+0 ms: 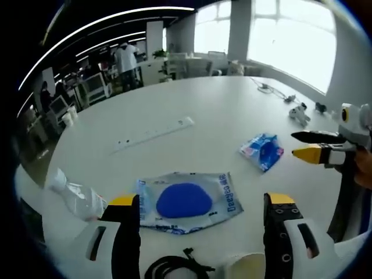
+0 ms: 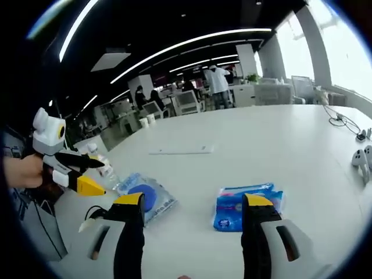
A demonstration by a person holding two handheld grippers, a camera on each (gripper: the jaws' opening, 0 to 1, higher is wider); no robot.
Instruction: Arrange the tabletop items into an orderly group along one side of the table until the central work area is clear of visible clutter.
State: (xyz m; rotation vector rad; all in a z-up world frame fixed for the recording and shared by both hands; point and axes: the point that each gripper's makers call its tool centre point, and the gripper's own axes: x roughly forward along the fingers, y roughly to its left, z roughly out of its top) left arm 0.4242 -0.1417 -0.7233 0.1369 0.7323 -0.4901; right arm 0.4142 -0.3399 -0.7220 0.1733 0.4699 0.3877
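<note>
Left tool (image 1: 200, 212): jaws spread wide, holding nothing, poised just short of the clear pouch with a blue pad (image 1: 187, 200), which lies flat on the white worktop (image 1: 215, 116) between the jaw tips.

Right tool (image 2: 193, 210): jaws likewise wide apart and empty, raised over the worktop, with the blue tissue pack (image 2: 247, 206) just ahead of its right jaw.

Items near the left tool: plastic bottle (image 1: 72, 195) lying on its side at the worktop edge; black cable (image 1: 174, 266) coiled near the bottom of the left gripper view; a pale cup rim (image 1: 247, 267) beside it, partly hidden.

Further out: white power strip (image 1: 152, 133) in mid-worktop; small white object (image 1: 299, 113) and cords toward the window side.

Step in hand, as judged: approach stage, nothing gripped yet; items are scattered, central area not cleared.

Next move calls for: lowering the left tool flat to the worktop, pinching the thin pouch by its edge, and carrying it toward the bottle side.
</note>
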